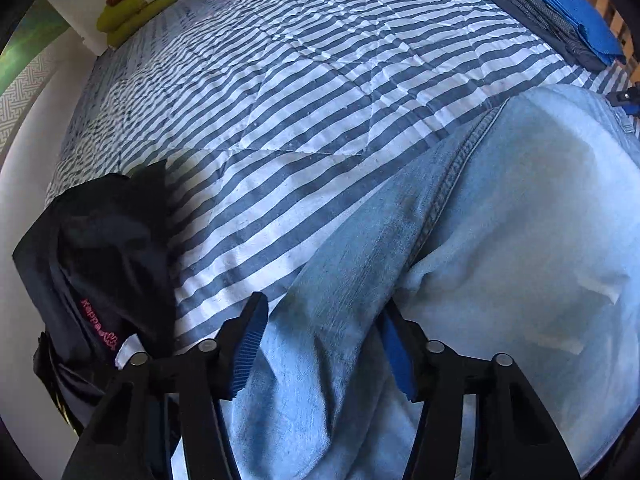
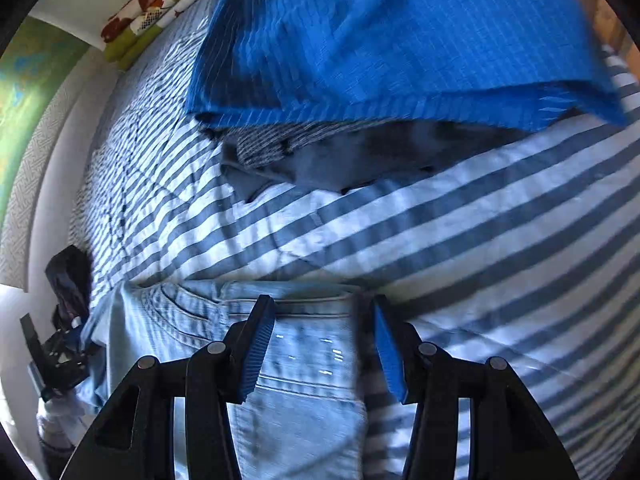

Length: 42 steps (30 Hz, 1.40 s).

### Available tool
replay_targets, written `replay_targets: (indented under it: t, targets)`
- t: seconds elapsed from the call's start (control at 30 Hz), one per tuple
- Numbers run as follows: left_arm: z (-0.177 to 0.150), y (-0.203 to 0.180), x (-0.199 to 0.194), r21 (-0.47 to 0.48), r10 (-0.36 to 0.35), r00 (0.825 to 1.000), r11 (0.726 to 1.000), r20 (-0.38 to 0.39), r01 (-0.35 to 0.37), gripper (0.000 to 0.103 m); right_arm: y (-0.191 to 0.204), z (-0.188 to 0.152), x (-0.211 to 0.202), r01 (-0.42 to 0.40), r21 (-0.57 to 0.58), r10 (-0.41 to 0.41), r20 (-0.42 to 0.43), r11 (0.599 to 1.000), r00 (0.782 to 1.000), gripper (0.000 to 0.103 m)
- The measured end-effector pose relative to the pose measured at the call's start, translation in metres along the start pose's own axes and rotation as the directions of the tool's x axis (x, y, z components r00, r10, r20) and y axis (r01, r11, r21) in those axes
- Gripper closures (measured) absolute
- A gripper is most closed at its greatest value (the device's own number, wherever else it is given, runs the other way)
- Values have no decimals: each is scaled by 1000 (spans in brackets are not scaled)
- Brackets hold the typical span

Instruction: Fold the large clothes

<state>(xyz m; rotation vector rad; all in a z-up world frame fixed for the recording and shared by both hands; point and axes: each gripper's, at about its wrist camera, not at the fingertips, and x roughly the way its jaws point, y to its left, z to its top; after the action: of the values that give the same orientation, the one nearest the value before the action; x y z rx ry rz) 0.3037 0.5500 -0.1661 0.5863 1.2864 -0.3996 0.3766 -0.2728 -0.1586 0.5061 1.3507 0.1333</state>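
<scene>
Light blue jeans (image 1: 500,220) lie flat on the blue-and-white striped bedspread (image 1: 300,92). In the left wrist view my left gripper (image 1: 325,308) is open, with a fold of a jeans leg running up between its blue pads, which stand apart from the cloth. In the right wrist view my right gripper (image 2: 323,304) is open too. Its fingers straddle the jeans (image 2: 296,360) at the waistband and pocket, close above the denim. The left gripper (image 2: 56,356) shows small at the far left edge of that view.
A stack of folded clothes with a bright blue piece on top (image 2: 400,40) lies just beyond the waistband; the same stack (image 1: 560,4) sits far right. A crumpled black garment (image 1: 100,260) hangs at the bed's left edge. A floral pillow (image 1: 132,4) lies at the head.
</scene>
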Motion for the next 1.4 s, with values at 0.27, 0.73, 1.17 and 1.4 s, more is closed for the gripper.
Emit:
replay_targets:
  t: [0.27, 0.73, 1.17, 1.4]
  targets:
    - [-2, 9, -16, 11, -44, 999, 999, 20, 44, 85, 37, -18, -19, 73, -146, -61, 83, 987, 995, 87]
    - [26, 28, -135, -65, 181, 935, 983, 306, -169, 100, 100, -61, -153, 298, -194, -152, 537, 935, 829, 90]
    - [117, 13, -152, -57, 243, 885, 969, 398, -241, 100, 101, -20, -152, 495, -158, -289, 648, 855, 705, 90]
    - [84, 0, -94, -7, 215, 936, 975, 280, -222, 99, 62, -20, -100, 407, -184, -297, 437, 895, 849, 84]
